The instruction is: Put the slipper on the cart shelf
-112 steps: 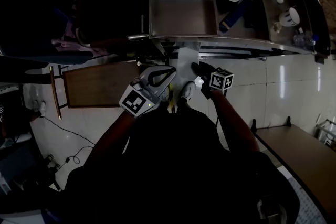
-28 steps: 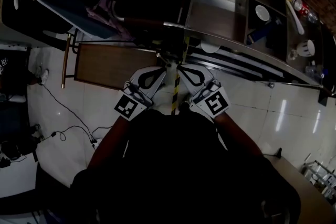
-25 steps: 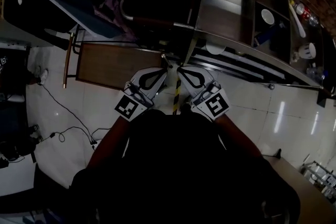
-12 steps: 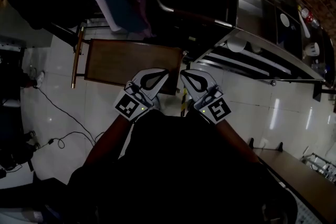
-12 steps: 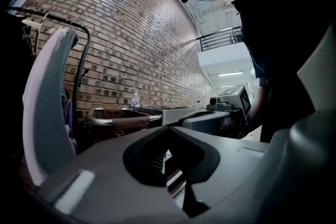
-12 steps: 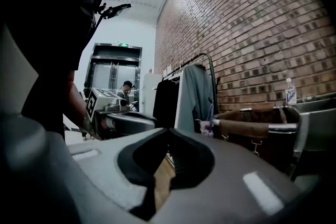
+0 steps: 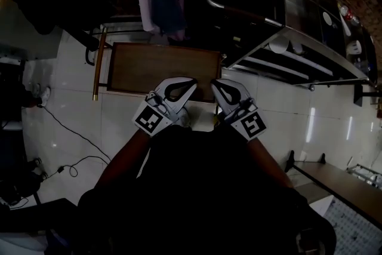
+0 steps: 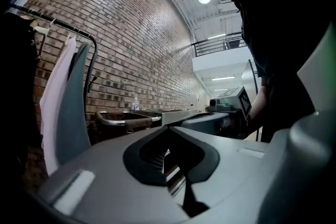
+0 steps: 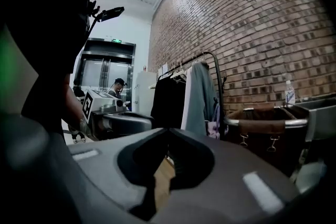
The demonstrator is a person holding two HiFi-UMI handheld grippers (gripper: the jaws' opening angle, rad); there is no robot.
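Dim, underexposed head view; fisheye-warped edges, glare on pale floor [image 7: 334,122].

This is looking like a big indoor hall fitted out as a mock home. A brick wall [image 9: 252,34] is running along one side, and clothes [image 9: 197,94] are hanging on a rail [image 9: 202,56]. A steel counter [image 7: 316,15] is standing on the right over a white tiled floor [image 7: 71,122], and lift doors [image 9: 102,76] are showing far off.

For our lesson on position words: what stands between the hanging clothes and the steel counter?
A dark cart with a brown rim stands between the hanging clothes and the steel counter; the right gripper view shows it clearest, the head view too.
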